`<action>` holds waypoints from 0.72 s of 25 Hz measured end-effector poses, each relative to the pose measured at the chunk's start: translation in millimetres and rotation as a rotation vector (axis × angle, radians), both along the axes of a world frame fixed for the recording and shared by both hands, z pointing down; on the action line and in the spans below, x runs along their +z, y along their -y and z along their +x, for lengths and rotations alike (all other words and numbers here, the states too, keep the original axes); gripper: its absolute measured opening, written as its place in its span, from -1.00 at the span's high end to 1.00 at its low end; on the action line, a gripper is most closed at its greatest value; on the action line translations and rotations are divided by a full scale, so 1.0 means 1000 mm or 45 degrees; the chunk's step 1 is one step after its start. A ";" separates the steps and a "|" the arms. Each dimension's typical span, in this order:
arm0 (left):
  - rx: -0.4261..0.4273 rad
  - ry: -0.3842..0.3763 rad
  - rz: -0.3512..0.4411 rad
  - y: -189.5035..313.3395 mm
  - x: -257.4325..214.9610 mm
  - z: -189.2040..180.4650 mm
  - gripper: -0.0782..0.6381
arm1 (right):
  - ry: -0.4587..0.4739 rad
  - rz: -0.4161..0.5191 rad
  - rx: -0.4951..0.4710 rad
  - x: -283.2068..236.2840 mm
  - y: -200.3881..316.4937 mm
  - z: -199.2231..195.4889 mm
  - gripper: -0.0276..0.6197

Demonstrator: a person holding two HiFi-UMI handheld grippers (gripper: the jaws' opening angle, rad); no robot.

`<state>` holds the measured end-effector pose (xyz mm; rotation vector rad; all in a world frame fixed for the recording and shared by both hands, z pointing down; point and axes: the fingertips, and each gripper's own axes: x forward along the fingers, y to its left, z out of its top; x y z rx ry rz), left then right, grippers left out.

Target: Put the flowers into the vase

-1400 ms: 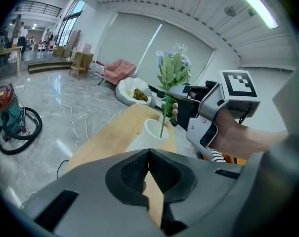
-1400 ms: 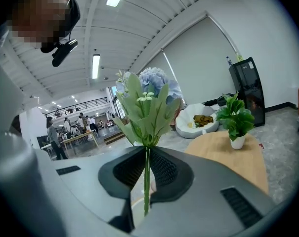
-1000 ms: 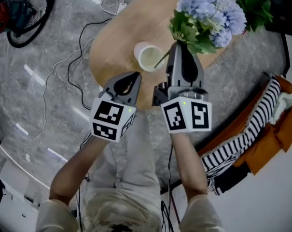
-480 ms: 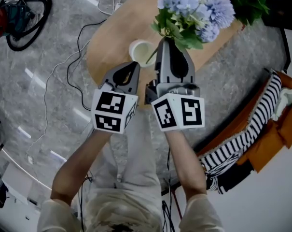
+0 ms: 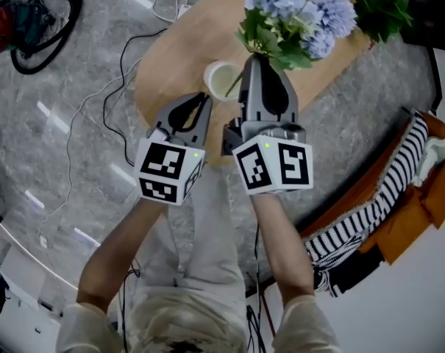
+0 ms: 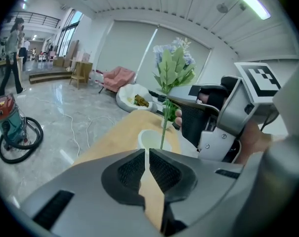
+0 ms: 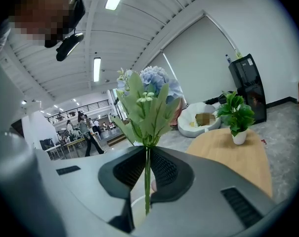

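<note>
- so, the right gripper point(image 7: 148, 152) is clamped on the thin green stem of the flowers point(image 7: 148, 107). the blue heads and leaves stand up above the jaws, and a short bit of stem pokes out below.
- the vase point(image 5: 222, 81) is a white cup-like one sitting on the wooden tabletop point(image 5: 174, 57). in the head view the stem end hangs right at its mouth, toward the right side of the rim. we can't tell if the tip has dipped inside yet.
- the left gripper point(image 6: 147, 151) is closed with nothing in it, hovering near the vase on our side.
- what we'd do is line the stem tip up over the middle of the opening first, then go straight down. no sideways drag, since that vase looks light enough to tip.
- the bunch looks top-heavy, so we'd hold the stem close to upright. we'd only let go once the stem end is well down inside, otherwise it could flop out over the rim.
- if the vase starts to slide, the closed left gripper could brace its side.
</note>
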<state>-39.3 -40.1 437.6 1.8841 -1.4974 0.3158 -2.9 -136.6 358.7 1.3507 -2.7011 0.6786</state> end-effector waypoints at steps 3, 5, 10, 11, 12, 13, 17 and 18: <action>0.105 0.045 0.060 0.000 -0.002 0.004 0.35 | -0.001 -0.001 0.002 0.000 0.001 -0.002 0.82; 0.198 0.063 0.071 -0.001 0.006 0.010 0.09 | -0.003 -0.002 0.003 0.001 0.001 -0.003 0.82; 0.368 0.205 0.103 -0.001 0.033 0.012 -0.06 | 0.011 -0.023 -0.005 0.003 0.001 -0.005 0.82; 0.393 0.228 0.119 0.000 0.036 0.013 -0.08 | 0.012 -0.027 -0.011 0.003 0.002 -0.006 0.82; 0.417 0.246 0.139 0.002 0.039 0.015 -0.10 | 0.013 -0.029 -0.017 0.003 0.002 -0.005 0.82; 0.439 0.257 0.158 0.003 0.042 0.017 -0.12 | 0.013 -0.031 -0.020 0.003 0.002 -0.005 0.82; 0.509 0.264 0.208 0.006 0.056 0.025 -0.18 | 0.028 -0.048 -0.021 0.006 0.001 -0.004 0.82; 0.512 0.258 0.214 0.008 0.058 0.025 -0.18 | 0.034 -0.051 -0.028 0.007 0.002 -0.004 0.82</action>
